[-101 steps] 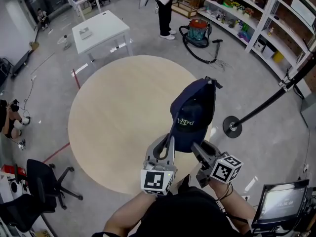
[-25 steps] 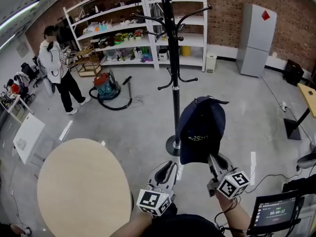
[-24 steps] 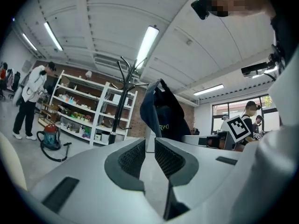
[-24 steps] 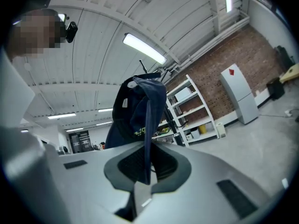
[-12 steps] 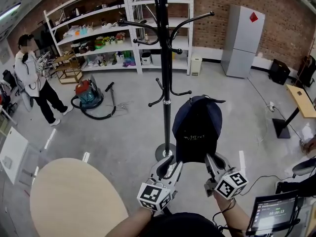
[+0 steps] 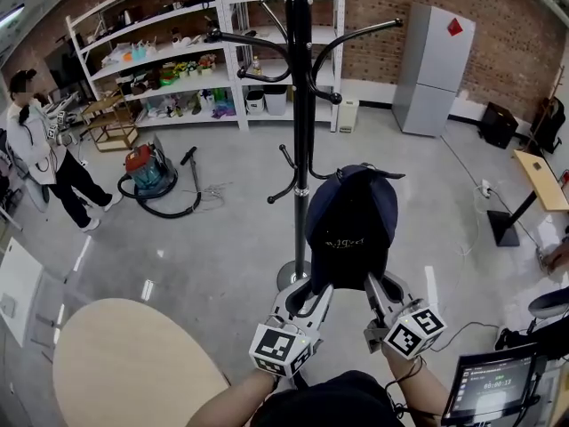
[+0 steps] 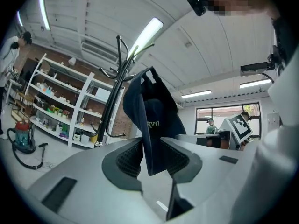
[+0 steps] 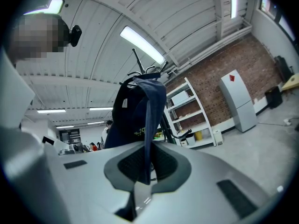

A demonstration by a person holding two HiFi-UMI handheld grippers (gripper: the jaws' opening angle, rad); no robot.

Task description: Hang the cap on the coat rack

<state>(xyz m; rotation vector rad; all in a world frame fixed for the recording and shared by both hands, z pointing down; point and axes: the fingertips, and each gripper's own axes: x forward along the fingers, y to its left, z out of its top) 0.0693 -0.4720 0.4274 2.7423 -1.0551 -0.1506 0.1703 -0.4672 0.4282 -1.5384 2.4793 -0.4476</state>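
Note:
A navy cap (image 6: 351, 221) stands upright in front of me, brim down and back strap on top. It is just right of the black coat rack (image 6: 302, 105), near the rack's lower hooks. My right gripper (image 6: 379, 285) is shut on the right side of the brim (image 8: 147, 139). My left gripper (image 6: 311, 290) has just been opening. Its jaws now stand apart around the left side of the brim (image 7: 152, 143), with the pads not pressing. In the left gripper view the rack (image 7: 114, 92) rises behind the cap (image 7: 154, 115).
The rack's round base (image 6: 286, 276) sits on the grey floor just ahead of the grippers. A round wooden table (image 6: 124, 363) is at lower left and a monitor (image 6: 484, 385) at lower right. Farther off are a person (image 6: 36, 149), a vacuum cleaner (image 6: 147, 172), shelves (image 6: 178, 60) and a grey cabinet (image 6: 436, 60).
Both grippers and the cap have come closer to the coat rack. The left gripper, apart from the cap a second ago, now has wider jaws around the brim's left side.

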